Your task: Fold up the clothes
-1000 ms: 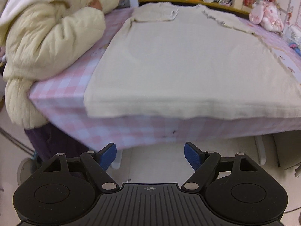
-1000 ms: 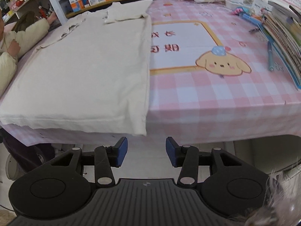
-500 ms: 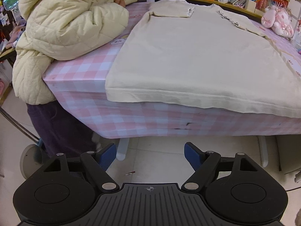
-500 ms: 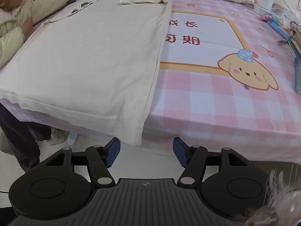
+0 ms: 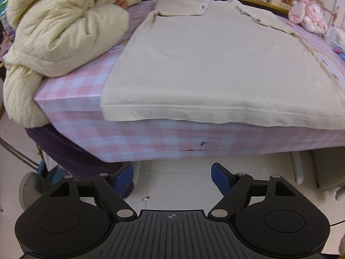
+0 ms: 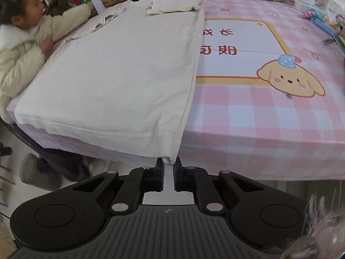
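Right wrist view, and the right gripper [image 6: 168, 165] has just been closing — its fingers now pinch the near hem corner of the cream shirt [image 6: 120, 79] hanging off the surface [image 6: 258, 125]. Over on the left, the left gripper [image 5: 172, 178] hangs below the edge, fingers wide, nothing between them. Shirt lies flat on the pink checked cloth. Farther back, a person in a padded cream jacket [image 5: 58, 32] leans on the surface.

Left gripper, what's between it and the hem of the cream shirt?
In the left wrist view, the left gripper is open and apart from the cream shirt; only the table's pink checked cloth and floor lie between.
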A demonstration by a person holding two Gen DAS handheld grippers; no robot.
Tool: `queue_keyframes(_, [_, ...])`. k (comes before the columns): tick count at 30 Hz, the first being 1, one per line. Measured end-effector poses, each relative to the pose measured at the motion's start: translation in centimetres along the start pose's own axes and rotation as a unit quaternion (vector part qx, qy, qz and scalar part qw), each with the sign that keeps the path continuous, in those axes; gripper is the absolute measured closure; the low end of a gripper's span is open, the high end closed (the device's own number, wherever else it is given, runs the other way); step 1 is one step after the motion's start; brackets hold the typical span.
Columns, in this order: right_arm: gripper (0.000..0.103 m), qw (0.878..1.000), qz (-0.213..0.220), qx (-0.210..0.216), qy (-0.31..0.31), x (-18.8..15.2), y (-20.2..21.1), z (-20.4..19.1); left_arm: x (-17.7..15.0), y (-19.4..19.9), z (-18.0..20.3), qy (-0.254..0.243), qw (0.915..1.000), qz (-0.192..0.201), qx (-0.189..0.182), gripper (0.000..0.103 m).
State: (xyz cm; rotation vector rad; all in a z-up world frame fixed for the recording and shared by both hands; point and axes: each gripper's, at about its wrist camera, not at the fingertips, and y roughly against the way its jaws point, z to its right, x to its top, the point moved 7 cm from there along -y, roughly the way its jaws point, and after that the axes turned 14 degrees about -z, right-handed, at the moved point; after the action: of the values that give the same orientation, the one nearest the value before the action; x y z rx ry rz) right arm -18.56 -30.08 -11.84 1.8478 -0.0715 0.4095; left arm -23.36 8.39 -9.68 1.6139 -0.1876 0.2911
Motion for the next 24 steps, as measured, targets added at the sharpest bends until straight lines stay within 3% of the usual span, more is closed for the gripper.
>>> queue_keyframes(4, [0.089,1.000,-0.005,0.011,-0.018,-0.5,-0.1,0.2,0.2,0.0,0.5,-0.012,0.9999,0.002,0.000,0.022])
queue_keyframes(6, [0.078,1.000,-0.004,0.011,-0.019,-0.6,-0.2,0.1,0.0,-0.1,0.5,-0.013,0.9999,-0.002,0.000,0.022])
queue_keyframes(8, [0.076,1.000,-0.002,0.012,-0.017,-0.6,-0.2,0.1,-0.2,-0.3,0.5,-0.012,0.9999,-0.007,0.002,0.022])
queue_keyframes(14, [0.068,1.000,-0.005,-0.006,0.024,0.7,-0.9,0.2,-0.2,0.2,0.2,-0.017,0.9998,-0.009,0.008,0.022])
queue_keyframes(17, [0.058,0.999,-0.011,0.021,0.032,1.0,-0.3,0.4,-0.1,0.5,-0.1,-0.012,0.9999,-0.005,0.004,0.022])
queue_keyframes(20, [0.048,0.998,-0.003,0.067,0.016,1.0,0.7,0.6,0.4,0.6,-0.9,0.009,0.9997,0.000,-0.024,0.022])
queue_keyframes(23, [0.048,0.993,0.012,0.106,-0.041,1.4,1.1,1.2,1.8,0.6,-2.5,0.044,0.9961,0.022,-0.074,0.022])
queue_keyframes(24, [0.053,0.990,0.017,0.119,-0.068,1.7,1.1,1.4,2.5,0.7,-3.2,0.058,0.9932,0.034,-0.095,0.022])
